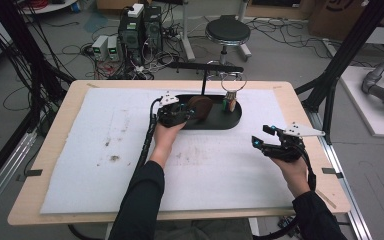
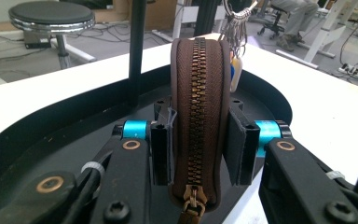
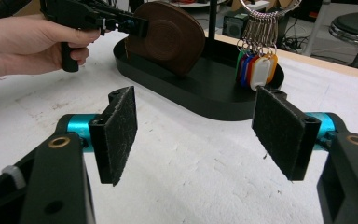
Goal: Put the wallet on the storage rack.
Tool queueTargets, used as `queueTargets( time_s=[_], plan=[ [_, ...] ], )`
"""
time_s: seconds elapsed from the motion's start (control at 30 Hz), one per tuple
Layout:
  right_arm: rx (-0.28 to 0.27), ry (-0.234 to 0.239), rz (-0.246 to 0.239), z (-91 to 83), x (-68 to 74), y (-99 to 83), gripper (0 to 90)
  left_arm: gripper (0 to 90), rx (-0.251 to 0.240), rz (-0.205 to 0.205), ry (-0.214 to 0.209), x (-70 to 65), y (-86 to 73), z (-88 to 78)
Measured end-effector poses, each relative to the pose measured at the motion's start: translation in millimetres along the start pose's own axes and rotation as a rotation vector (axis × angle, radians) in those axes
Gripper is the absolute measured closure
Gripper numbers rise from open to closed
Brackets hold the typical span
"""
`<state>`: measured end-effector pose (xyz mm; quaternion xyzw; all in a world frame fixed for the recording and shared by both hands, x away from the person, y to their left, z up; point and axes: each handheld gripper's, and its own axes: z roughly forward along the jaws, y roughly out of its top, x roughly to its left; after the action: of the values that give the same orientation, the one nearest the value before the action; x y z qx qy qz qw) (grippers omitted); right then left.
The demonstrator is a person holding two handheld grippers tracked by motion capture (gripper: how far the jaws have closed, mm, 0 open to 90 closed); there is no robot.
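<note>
A brown zipped pouch (image 1: 200,106) (image 2: 198,116) (image 3: 168,35) stands on edge in the left half of a black oval tray (image 1: 215,123) (image 2: 270,98) (image 3: 205,95). My left gripper (image 1: 192,111) (image 2: 198,149) (image 3: 137,25) is shut on the pouch, a pad pressed against each side, the zipper facing its camera. A ring of keys with coloured tags (image 1: 230,100) (image 2: 235,32) (image 3: 258,65) hangs over the tray's right half. My right gripper (image 1: 261,136) (image 3: 205,133) is open above the white mat, to the right of the tray and nearer me, nothing between its pads.
A black post (image 1: 203,82) rises from the tray with a crossbar on top. The white mat (image 1: 105,165) covers most of the wooden table. Behind the table are a round stool (image 1: 227,31), computer cases (image 1: 140,30) and many floor cables.
</note>
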<state>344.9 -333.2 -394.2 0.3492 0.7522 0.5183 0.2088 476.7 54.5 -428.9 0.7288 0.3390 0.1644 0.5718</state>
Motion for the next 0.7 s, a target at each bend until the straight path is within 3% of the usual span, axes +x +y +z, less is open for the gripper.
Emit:
queueTargets(
  time_s=[0.13, 0.3, 0.4, 0.7],
  plan=[
    [0.000, 0.002, -0.006, 0.4, -0.1, -0.1, 31.8, 65.8, 0.026, 0.003, 0.013, 2.2, 0.3, -2.1],
    [0.001, 0.001, -0.007, 0.6, 0.2, 0.0, 31.8, 65.4, 0.090, 0.052, 0.043, 2.2, -0.7, -1.6],
    [0.000, 0.000, -0.009, 0.5, 0.4, 0.1, 31.8, 66.4, 0.117, 0.060, 0.048, 3.0, -2.6, -0.4],
    [-0.001, 0.004, -0.005, 0.3, 0.0, 0.0, 31.8, 66.5, 0.114, -0.001, 0.049, 7.1, -4.6, -0.9]
  ],
)
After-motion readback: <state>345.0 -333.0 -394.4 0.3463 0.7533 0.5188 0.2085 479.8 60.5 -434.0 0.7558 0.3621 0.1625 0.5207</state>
